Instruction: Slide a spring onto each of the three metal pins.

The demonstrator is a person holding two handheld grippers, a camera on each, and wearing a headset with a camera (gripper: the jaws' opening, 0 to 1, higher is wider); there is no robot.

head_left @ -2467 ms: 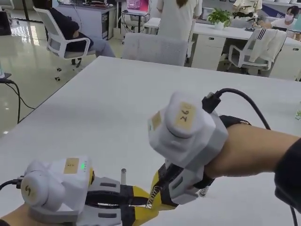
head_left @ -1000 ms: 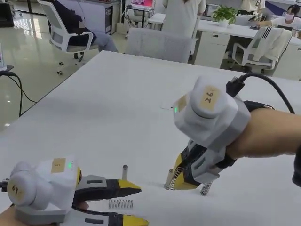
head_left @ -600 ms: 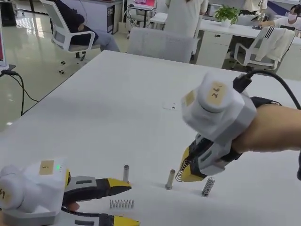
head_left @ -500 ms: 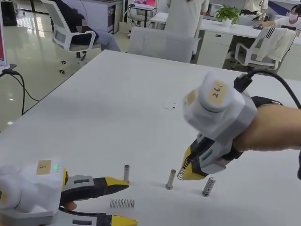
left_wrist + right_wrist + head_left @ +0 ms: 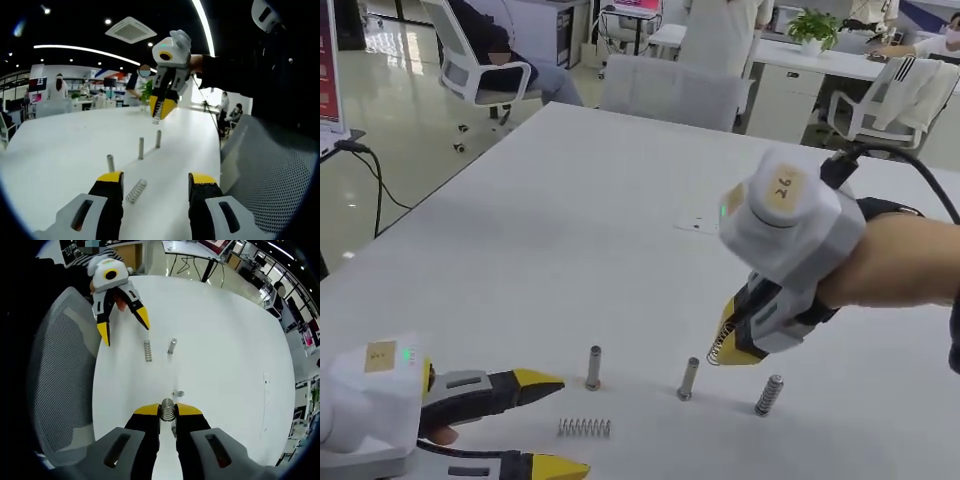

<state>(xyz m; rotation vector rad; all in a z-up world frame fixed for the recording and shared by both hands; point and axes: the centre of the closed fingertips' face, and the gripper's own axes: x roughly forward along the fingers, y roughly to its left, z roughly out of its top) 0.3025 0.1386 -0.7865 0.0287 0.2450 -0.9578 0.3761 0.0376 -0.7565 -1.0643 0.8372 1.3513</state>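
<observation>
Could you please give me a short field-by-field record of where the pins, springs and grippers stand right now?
surface: white table
sleeved pin: upright, spring already on it
middle pin: upright, bare
left pin: upright, bare
loose spring: lying flat near the left pin
right gripper: shut on the held spring
held spring: raised close to the middle pin, not on it
left gripper: open, low, just short of the loose spring

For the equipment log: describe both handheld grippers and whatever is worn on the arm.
The left gripper and the right gripper each have a rounded white housing, black jaws with yellow tips, a small green light and a yellowish label. The right one's label carries a handwritten 26. A black cable plugs into the right gripper's rear. A dark sleeve covers that forearm.
</observation>
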